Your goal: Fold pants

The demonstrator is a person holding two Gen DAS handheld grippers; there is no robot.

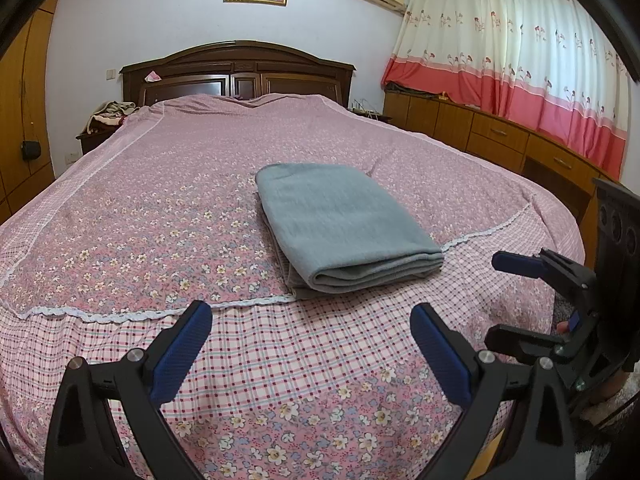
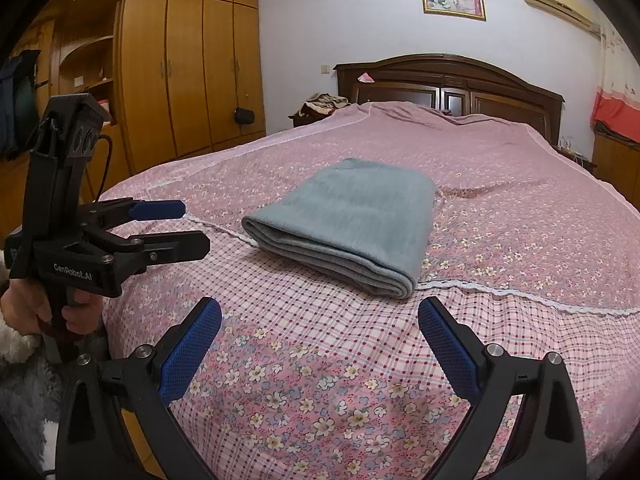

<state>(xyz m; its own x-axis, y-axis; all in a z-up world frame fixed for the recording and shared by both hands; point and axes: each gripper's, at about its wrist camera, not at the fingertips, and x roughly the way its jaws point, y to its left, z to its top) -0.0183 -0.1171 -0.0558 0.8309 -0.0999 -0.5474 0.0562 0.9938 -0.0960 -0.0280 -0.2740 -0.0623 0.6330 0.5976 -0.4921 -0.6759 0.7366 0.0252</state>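
Both the left gripper (image 1: 312,344) and right gripper (image 2: 320,340) are held spread and empty over the bed (image 1: 132,208) foot edge. Beyond, the grey pants (image 1: 340,224) are seen folded compactly; little seems left.

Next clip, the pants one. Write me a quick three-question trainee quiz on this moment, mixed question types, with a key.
1. True or false: the left tongs grip the grey pants.
2. The pants lie: A) spread flat, B) folded into a stack, C) hanging off the bed.
3. Fill in: the right tongs are ____ and hold nothing.

Key: 1 false, both tongs are open and clear of the cloth; 2 B; 3 open.
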